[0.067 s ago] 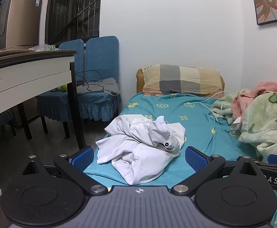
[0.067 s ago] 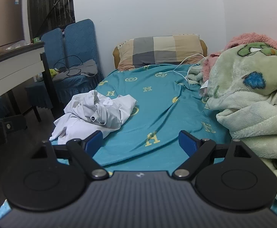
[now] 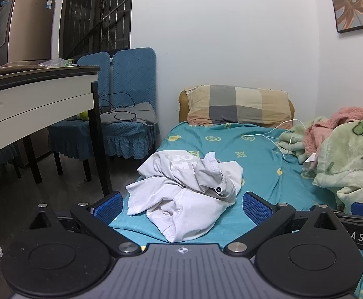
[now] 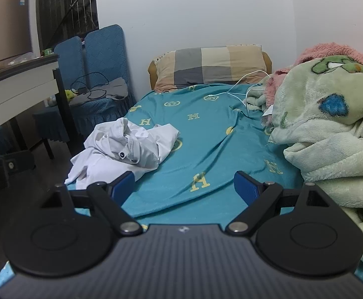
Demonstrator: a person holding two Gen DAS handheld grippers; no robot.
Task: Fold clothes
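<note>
Your left hand-held gripper [image 3: 181,203] and right hand-held gripper [image 4: 184,185] gape wide, empty. A green blanket [image 4: 331,134] crowds the bed [image 4: 206,137] beside the crumpled white shirt [image 3: 184,194].

Left gripper [image 3: 182,203], right gripper [image 4: 184,186]: black linkage arms, blue ribbed pads, silver pivot screws, grey ridged housings.

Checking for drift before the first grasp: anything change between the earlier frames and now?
No visible change. Left claw and right claw stay open and empty, short of the crumpled white shirt, which lies untouched on the teal sheet. Green blanket and pillow are also as before.
</note>
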